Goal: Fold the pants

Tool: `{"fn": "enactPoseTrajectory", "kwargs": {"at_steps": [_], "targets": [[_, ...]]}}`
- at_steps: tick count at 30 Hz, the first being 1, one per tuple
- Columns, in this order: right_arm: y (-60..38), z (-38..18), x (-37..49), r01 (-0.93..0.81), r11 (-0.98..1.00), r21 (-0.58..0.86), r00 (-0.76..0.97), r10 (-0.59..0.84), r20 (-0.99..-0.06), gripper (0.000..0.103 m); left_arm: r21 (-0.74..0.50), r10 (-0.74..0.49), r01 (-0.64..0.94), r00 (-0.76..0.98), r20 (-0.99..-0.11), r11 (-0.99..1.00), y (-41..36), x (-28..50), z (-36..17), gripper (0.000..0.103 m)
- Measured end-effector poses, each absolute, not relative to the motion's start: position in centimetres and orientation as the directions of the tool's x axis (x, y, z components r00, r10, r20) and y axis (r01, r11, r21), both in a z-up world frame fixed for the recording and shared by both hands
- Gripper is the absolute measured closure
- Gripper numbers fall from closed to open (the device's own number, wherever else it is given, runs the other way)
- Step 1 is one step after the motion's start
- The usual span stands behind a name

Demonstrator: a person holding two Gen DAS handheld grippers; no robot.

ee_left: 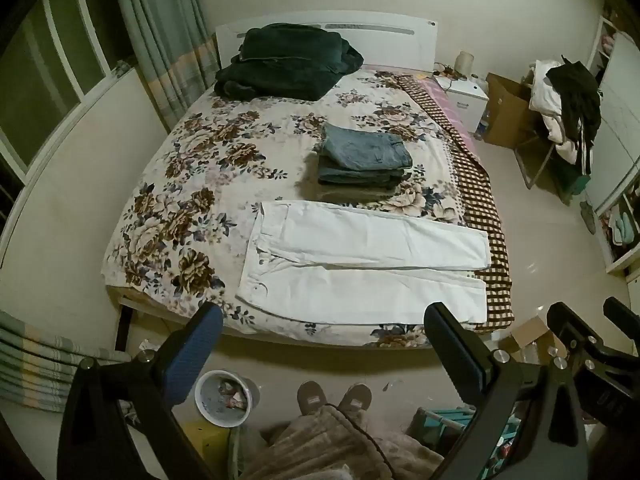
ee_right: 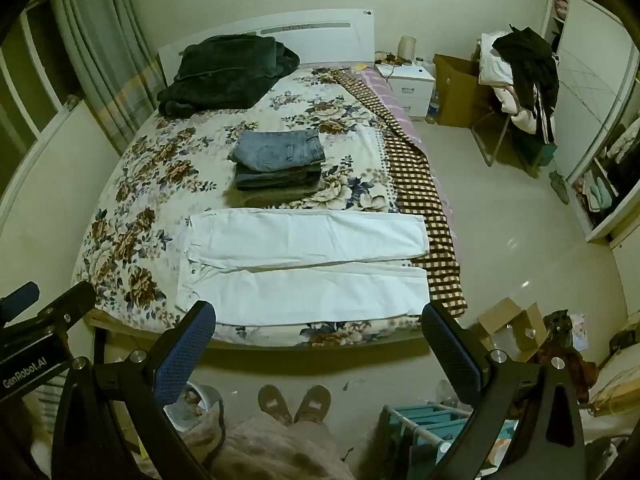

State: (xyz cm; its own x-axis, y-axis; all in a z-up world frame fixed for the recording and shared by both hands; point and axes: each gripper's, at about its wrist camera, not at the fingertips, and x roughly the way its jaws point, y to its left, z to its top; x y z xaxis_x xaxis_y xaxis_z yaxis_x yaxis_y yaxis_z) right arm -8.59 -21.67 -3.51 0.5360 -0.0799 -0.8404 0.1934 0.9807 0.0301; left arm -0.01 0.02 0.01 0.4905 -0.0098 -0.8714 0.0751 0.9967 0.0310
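Observation:
White pants lie flat on the floral bed near its front edge, waistband to the left, both legs stretched to the right; they also show in the right wrist view. My left gripper is open and empty, held high above the floor in front of the bed's edge. My right gripper is open and empty at the same height, just right of the left one. The right gripper shows in the left wrist view, and the left gripper shows in the right wrist view.
A stack of folded jeans sits mid-bed behind the pants. A dark blanket lies by the headboard. A checked cloth hangs over the bed's right side. A bin, slippered feet and a cardboard box are on the floor.

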Motion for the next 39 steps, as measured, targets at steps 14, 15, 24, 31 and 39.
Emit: {"fn": "enactPoseTrajectory", "kwargs": {"at_steps": [14, 15, 24, 31, 39], "targets": [[-21.1, -3.3, -9.6, 0.182, 0.983, 0.017, 0.534, -0.085, -0.841, 0.000, 0.028, -0.013, 0.074, 0.497, -0.867, 0.997, 0.0, 0.0, 0.0, 0.000], [-21.1, -3.3, -9.6, 0.183, 0.983, 0.016, 0.534, -0.086, -0.841, 0.000, 0.026, -0.015, 0.074, 0.497, -0.867, 0.997, 0.0, 0.0, 0.0, 0.000], [-19.9, -2.7, -9.5, 0.173, 0.985, -0.002, 0.544, -0.098, -0.834, 0.000, 0.028, -0.012, 0.073, 0.503, -0.864, 0.997, 0.1, 0.0, 0.0, 0.000], [-19.7, -2.4, -9.6, 0.174, 0.985, -0.013, 0.546, -0.108, -0.831, 0.000, 0.041, 0.002, 0.065, 0.513, -0.858, 0.997, 0.9, -0.1, 0.8, 0.000], [-19.5, -1.8, -9.3, 0.172, 0.985, -0.017, 0.548, -0.110, -0.829, 0.000, 0.037, -0.002, 0.065, 0.518, -0.855, 0.997, 1.1, 0.0, 0.8, 0.000]]}}
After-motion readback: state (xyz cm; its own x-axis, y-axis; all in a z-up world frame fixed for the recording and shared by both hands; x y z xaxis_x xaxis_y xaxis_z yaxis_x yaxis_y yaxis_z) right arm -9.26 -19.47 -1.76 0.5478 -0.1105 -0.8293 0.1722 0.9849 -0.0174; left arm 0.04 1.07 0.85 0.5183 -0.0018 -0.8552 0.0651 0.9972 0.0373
